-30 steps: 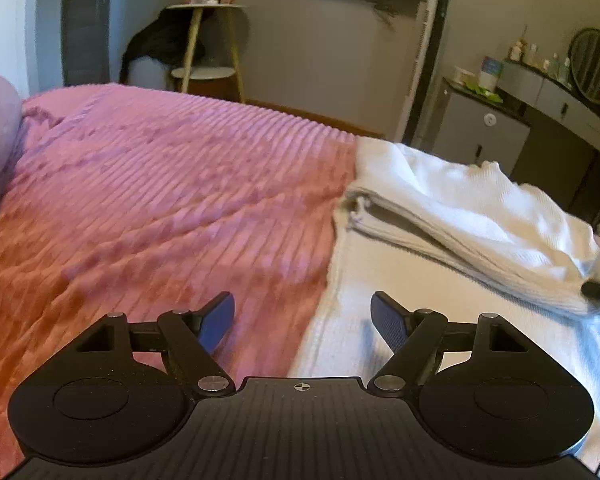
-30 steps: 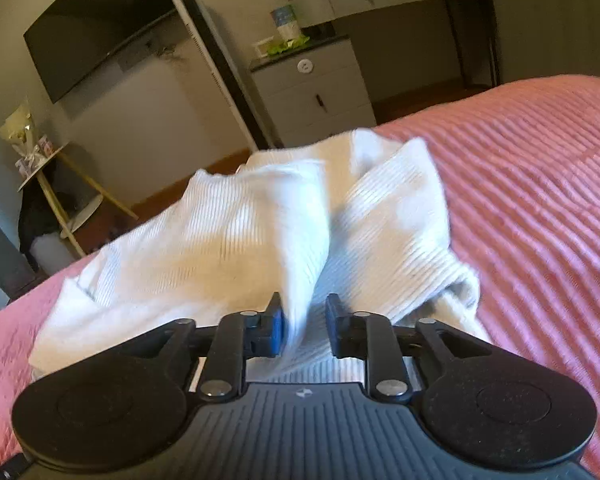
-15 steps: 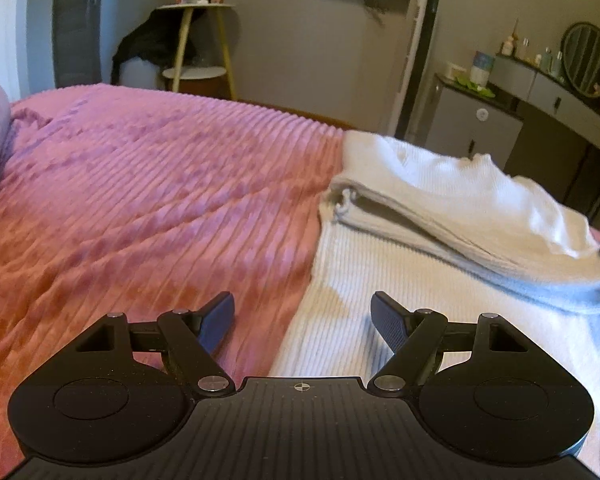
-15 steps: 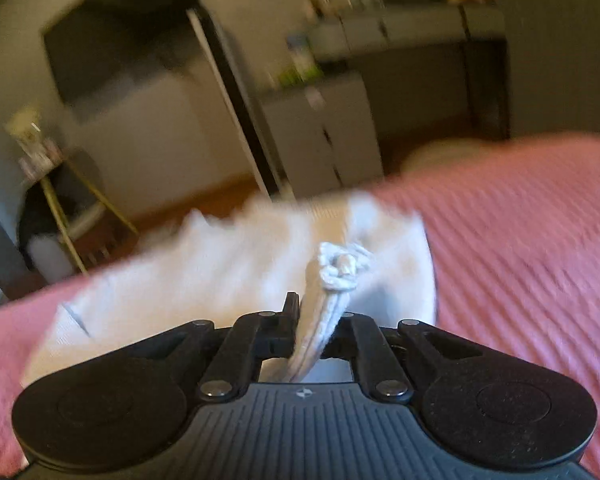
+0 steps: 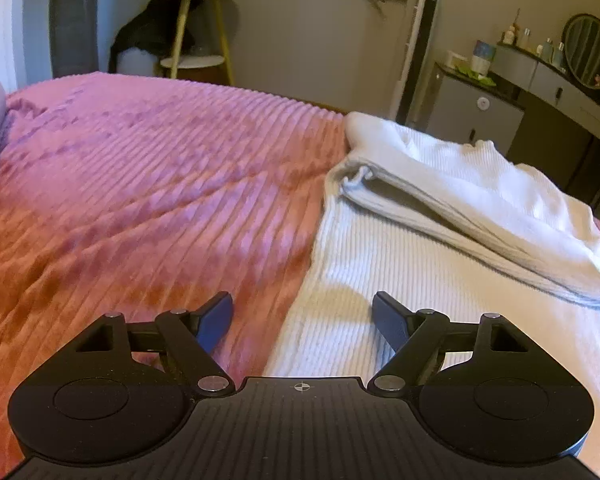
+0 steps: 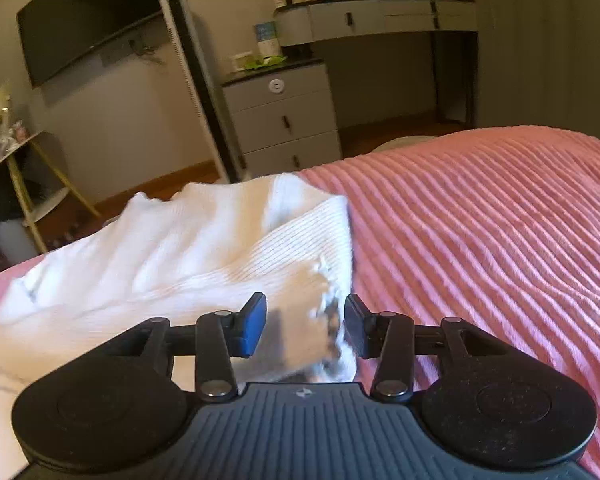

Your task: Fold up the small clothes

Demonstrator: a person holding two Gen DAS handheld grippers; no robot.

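Note:
A white ribbed garment (image 5: 400,248) lies on the pink bedspread (image 5: 140,200), its far part folded over the near part. My left gripper (image 5: 302,316) hangs open over the garment's left edge, nothing between its fingers. In the right wrist view the same white garment (image 6: 204,248) spreads to the left. My right gripper (image 6: 305,326) is opening; a frayed corner of the cloth lies loose between its fingers, and the pads stand clear of it.
The pink bedspread (image 6: 480,240) stretches to the right. Beyond the bed stand a grey drawer unit (image 6: 284,120), a dressing table (image 6: 380,20) with a round mirror, a wall screen (image 6: 88,20) and a small side table (image 5: 196,28).
The right gripper was shut on a bunched fold of the garment half a second ago; its jaws have parted and the cloth has dropped. The left gripper stays open, barely moved.

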